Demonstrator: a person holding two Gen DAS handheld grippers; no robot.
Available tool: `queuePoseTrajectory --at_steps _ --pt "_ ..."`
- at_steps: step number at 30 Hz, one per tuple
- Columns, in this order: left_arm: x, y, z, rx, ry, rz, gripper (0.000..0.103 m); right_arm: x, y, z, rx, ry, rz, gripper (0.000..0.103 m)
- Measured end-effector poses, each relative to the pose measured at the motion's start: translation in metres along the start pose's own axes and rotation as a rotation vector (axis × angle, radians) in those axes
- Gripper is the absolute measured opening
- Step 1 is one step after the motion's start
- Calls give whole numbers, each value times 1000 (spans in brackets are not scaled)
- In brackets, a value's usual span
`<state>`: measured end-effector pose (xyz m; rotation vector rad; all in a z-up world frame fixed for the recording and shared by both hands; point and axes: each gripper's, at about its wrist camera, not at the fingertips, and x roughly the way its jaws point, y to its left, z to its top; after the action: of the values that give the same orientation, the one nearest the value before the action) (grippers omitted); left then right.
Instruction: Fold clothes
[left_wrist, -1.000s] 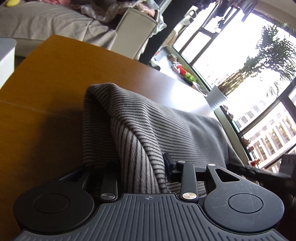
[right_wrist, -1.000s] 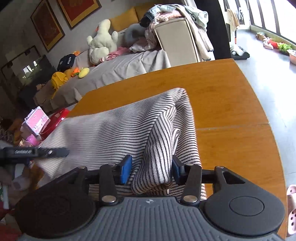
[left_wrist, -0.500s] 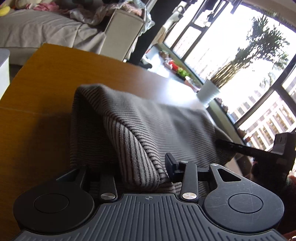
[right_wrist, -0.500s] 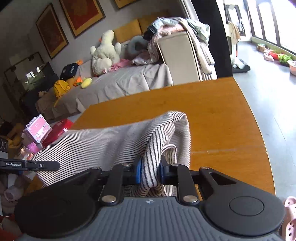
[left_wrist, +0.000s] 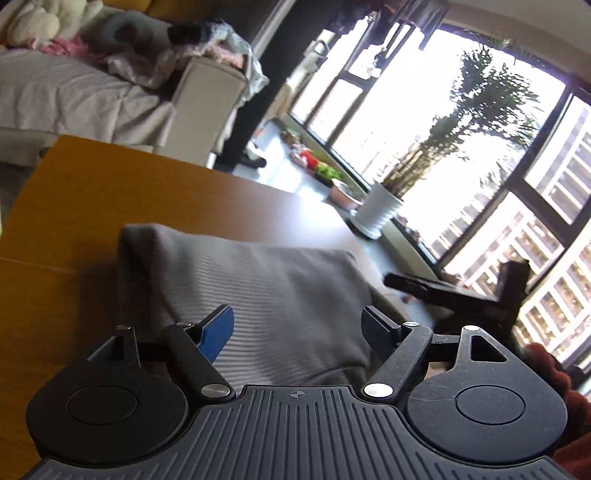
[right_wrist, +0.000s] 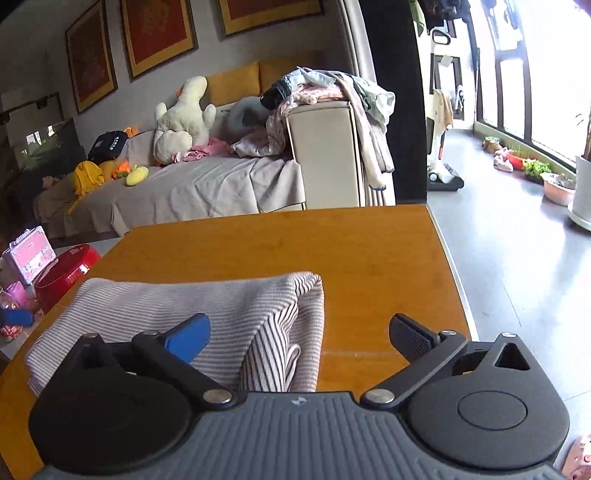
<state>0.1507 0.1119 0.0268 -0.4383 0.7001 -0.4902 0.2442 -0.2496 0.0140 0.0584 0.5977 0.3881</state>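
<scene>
Left gripper (left_wrist: 298, 325): grey ribbed body showing a small crosshair mark; two black round discs flanking it; black link arms carrying silver screws. One finger (left_wrist: 218, 329) is wearing a blue pad, the other a black one. Right gripper (right_wrist: 300, 334): same build, blue pad opposite a black ribbed one. A rust-red knit sleeve (left_wrist: 565, 402) is showing at the left view's lower right edge.

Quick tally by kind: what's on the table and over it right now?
Striped garment: 1
Grippers, jaws opening, nothing pinched: 2, left and right
Table: 1
Total: 4
</scene>
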Motion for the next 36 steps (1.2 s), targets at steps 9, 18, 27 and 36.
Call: queuePoseTrajectory --at_steps 9,18,27,36 --pt "60 24 -3 -21 112 52 81 56 4 -15 -4 176 -12 103" --pt "97 44 42 43 77 89 97 13 36 -45 -19 220 70 103" --pt "113 -2 39 267 74 255 103 -2 44 -50 84 223 75 103" --pt "55 -40 14 185 62 79 103 -17 -6 -3 81 37 -47 103"
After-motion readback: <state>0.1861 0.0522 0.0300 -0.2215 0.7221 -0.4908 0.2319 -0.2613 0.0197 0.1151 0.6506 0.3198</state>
